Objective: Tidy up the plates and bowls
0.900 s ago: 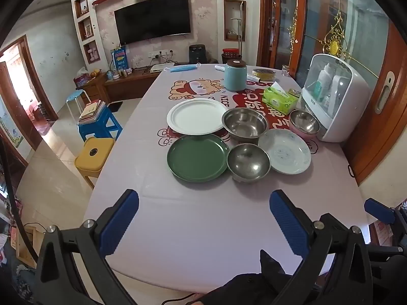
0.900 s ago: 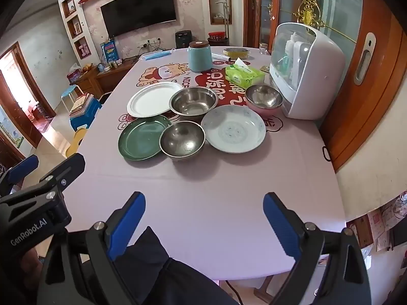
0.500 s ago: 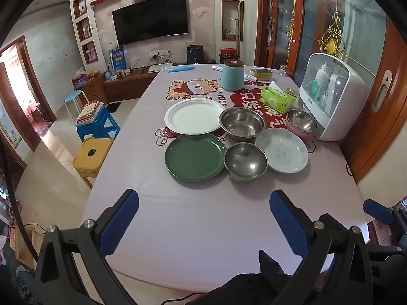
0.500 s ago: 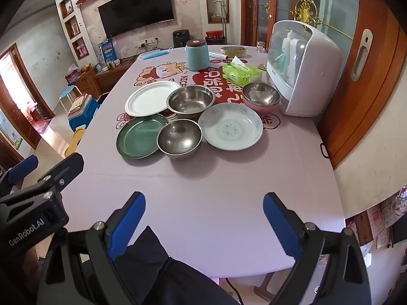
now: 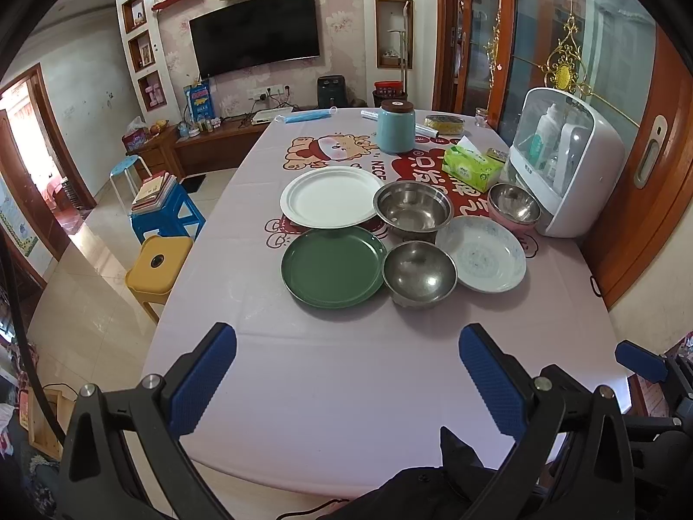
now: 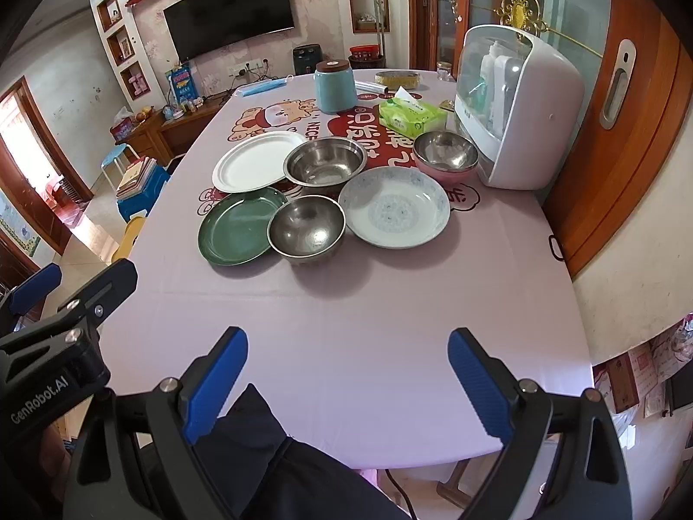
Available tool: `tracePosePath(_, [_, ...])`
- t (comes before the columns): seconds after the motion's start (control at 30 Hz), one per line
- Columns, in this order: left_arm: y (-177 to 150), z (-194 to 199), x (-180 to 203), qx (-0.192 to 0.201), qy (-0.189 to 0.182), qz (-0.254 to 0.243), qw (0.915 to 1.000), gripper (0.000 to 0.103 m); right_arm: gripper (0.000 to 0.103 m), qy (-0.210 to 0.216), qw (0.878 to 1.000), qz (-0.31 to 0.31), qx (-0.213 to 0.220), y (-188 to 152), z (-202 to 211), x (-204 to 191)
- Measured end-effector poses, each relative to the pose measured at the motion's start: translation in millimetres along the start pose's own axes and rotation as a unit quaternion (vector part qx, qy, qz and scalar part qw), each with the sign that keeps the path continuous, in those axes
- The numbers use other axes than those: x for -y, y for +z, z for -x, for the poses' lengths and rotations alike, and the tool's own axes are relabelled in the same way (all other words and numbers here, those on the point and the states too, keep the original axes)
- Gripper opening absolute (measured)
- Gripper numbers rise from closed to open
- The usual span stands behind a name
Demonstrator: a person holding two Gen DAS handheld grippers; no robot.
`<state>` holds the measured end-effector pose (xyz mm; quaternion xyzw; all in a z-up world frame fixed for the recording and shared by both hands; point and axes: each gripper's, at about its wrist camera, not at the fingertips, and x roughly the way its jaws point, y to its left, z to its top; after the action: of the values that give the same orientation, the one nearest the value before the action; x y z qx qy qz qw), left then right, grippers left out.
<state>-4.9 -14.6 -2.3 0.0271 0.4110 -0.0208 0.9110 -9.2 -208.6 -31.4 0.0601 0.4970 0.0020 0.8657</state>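
Note:
On the pink table [image 5: 329, 372] lie a white plate [image 5: 331, 196], a green plate [image 5: 332, 266], a patterned white plate [image 5: 483, 253], a large steel bowl [image 5: 412, 210], a small steel bowl [image 5: 419, 272] and a pink bowl with steel lining [image 5: 514, 208]. The same set shows in the right wrist view: the white plate [image 6: 257, 160], the green plate [image 6: 240, 230], the patterned plate [image 6: 394, 211], the large bowl [image 6: 325, 167], the small bowl [image 6: 306, 225], the pink bowl [image 6: 446, 157]. My left gripper [image 5: 346, 372] and right gripper [image 6: 346, 372] are open, empty, over the near table edge.
A white dish cabinet [image 5: 567, 160] stands at the right edge by a wooden door [image 5: 649, 182]. A teal canister [image 5: 395, 126] and green tissue pack [image 5: 472, 167] sit behind the dishes. Yellow [image 5: 158, 266] and blue stools [image 5: 166, 212] stand left of the table.
Both grippers have shifted slightly; the dishes sit a little further left in the left wrist view. Nothing on the table has moved, and both stay open.

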Motion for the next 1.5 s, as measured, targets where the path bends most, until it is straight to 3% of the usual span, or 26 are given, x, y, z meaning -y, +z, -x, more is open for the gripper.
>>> tracePosePath(0.83, [1,-13,-11,-0.020,0.016,0.010,0.9996,0.102,0.095,0.019,1.000,0.009,-0.013,13,-13,3])
tracePosePath(1.5, [3,-35,16,-0.048,0.025,0.073,0.9959,0.102,0.095,0.069,0.996,0.039,-0.030,35,-36,40])
